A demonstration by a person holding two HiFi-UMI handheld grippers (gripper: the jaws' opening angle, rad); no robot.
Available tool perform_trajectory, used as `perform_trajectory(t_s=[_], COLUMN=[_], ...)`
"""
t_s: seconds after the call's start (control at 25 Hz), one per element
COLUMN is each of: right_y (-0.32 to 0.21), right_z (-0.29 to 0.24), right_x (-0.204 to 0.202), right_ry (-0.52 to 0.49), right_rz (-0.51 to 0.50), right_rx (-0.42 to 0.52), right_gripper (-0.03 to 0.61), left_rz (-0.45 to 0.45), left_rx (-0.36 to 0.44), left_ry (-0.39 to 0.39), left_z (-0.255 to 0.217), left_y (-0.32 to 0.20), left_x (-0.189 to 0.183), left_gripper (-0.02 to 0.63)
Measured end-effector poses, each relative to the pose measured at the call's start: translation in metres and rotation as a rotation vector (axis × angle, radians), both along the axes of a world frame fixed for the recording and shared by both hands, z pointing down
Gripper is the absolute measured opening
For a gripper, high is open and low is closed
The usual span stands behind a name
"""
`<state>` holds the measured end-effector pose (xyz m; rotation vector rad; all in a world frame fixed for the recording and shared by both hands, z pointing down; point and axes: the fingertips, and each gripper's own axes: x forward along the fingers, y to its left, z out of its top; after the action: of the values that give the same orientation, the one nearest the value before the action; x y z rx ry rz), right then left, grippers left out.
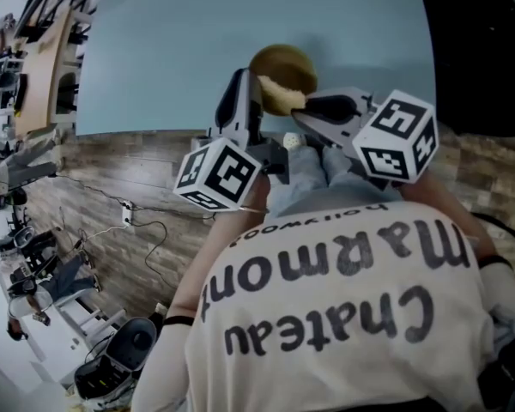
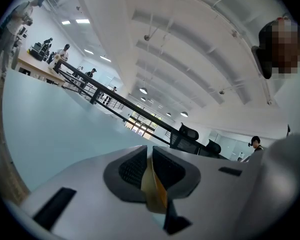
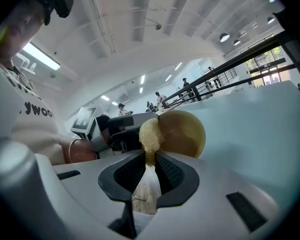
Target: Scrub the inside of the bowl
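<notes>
We find the left hand-held gripper pinching the bowl, the right hand-held gripper pinching a sponge; scrubbing apparently unfinished.

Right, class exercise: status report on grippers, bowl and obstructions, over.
Left hand-held gripper shut on bowl rim. Right hand-held gripper shut on scrub pad, at bowl's edge. Nothing blocking.

Pale blue tabletop, wood-plank floor, white beamed ceiling, black office chairs.

free: table left of and beyond bowl | obstacle: bowl
</notes>
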<state>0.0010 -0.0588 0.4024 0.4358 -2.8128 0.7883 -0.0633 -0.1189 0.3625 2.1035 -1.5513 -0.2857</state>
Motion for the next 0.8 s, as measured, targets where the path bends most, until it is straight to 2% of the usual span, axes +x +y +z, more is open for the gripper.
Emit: perform_trajectory(t_s=[0.36, 0.68, 0.8], right_y=[0.021, 0.027, 0.04], right_z=[-0.004, -0.025, -0.04], right_x=[0.007, -0.018, -0.021], right_ry=[0.094, 0.102, 0.101], right_rz=[-0.036, 0.029, 0.064], right_rx=[0.093, 0.14, 0.125], right_gripper=[0.074, 0.074, 0.074], left_rz=[-0.004, 0.069, 0.083], left_rx=[0.044, 0.08, 0.062], left_ry=[0.027, 0.025, 0.016], left_z=[-0.014, -0.03, -0.037], left_y=[0.017, 0.03, 0.043], left_x=[0.008, -0.012, -0.018], left_gripper=[0.035, 0.031, 0.026])
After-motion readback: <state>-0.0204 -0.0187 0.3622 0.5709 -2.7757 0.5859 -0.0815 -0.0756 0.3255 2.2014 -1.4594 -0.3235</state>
